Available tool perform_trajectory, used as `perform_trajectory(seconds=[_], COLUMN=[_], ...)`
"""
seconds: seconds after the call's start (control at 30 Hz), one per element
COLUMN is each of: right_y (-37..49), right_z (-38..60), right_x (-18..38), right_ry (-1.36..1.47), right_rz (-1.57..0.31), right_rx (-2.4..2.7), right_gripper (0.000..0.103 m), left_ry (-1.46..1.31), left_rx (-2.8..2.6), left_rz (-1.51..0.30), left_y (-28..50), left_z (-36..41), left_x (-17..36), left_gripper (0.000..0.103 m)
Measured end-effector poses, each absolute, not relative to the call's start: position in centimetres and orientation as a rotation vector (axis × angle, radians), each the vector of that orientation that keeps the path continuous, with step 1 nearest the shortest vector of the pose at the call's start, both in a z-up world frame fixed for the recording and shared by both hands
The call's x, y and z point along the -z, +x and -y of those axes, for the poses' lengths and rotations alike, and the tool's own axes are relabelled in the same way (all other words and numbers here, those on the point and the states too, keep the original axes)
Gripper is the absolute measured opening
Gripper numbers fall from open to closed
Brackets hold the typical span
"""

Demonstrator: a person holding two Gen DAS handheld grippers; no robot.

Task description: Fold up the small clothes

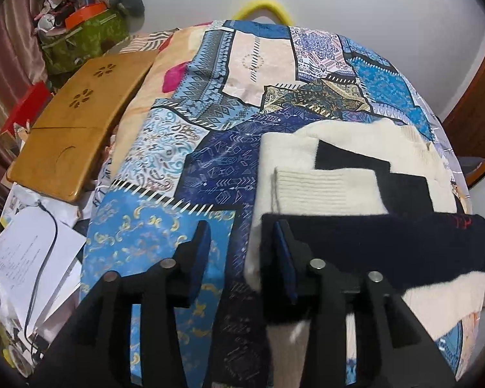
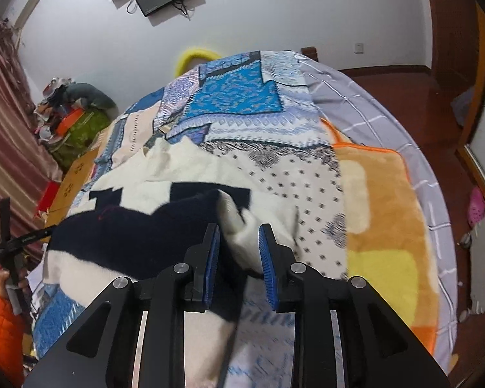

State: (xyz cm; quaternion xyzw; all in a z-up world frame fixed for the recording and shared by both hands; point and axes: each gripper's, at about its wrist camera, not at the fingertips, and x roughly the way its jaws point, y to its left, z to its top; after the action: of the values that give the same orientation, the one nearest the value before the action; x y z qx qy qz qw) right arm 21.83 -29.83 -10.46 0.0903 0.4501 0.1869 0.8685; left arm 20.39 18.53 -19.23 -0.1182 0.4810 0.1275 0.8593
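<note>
A cream and navy knitted sweater (image 1: pixel 349 177) lies partly folded on the patchwork bedspread (image 1: pixel 210 148). A navy band is folded across its near end. My left gripper (image 1: pixel 242 255) hovers at the sweater's left edge with its jaws apart. One finger (image 1: pixel 284 258) rests over the navy fold and the other stands over bare bedspread, so no cloth is pinched. In the right wrist view the sweater (image 2: pixel 184 174) spreads to the left. My right gripper (image 2: pixel 239 249) has a bunched cream fold filling the narrow gap between its blue pads.
A wooden lap tray (image 1: pixel 77 123) and loose papers (image 1: pixel 32 252) lie left of the bed. A cluttered green box (image 1: pixel 80 38) stands at the back left. An orange plush blanket (image 2: pixel 381 220) covers the bed's right side. A person's orange sleeve (image 2: pixel 3 333) shows at the far left.
</note>
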Motion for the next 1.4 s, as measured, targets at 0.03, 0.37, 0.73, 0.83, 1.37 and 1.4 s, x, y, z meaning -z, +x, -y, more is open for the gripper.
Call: perform_trajectory(seconds=[0.03, 0.37, 0.73, 0.83, 1.37, 1.4], right_y=[21.5, 18.9, 17.6, 17.3, 16.7, 16.9], right_z=[30.0, 29.3, 27.9, 27.7, 25.1, 25.1], right_x=[10.4, 11.1, 15.0, 15.9, 14.6, 14.4], right_ry=[0.187, 0.179, 0.203, 0.218, 0.212, 0.208], right_rz=[-0.945, -0.969, -1.092, -1.118, -1.055, -1.043], right_rx=[-0.393, -0.400, -0.430, -0.441, -0.561, -0.566], right_gripper=[0.023, 0.051, 0.051, 0.051, 0.010, 0.010], left_ry=[-0.249, -0.257, -0.280, -0.269, -0.310, -0.305], left_rx=[-0.267, -0.215, -0.122, -0.099, 0.003, 0.004], left_rz=[-1.008, -1.047, -1.121, -1.126, -1.130, -1.122], left_y=[20.1, 16.6, 15.2, 15.2, 15.8, 15.8], left_z=[-18.6, -18.5, -16.4, -15.7, -13.7, -13.6], left_x=[19.0, 19.1, 21.4, 21.7, 21.9, 21.5], left_gripper=[0.044, 0.050, 0.060, 0.060, 0.009, 0.008])
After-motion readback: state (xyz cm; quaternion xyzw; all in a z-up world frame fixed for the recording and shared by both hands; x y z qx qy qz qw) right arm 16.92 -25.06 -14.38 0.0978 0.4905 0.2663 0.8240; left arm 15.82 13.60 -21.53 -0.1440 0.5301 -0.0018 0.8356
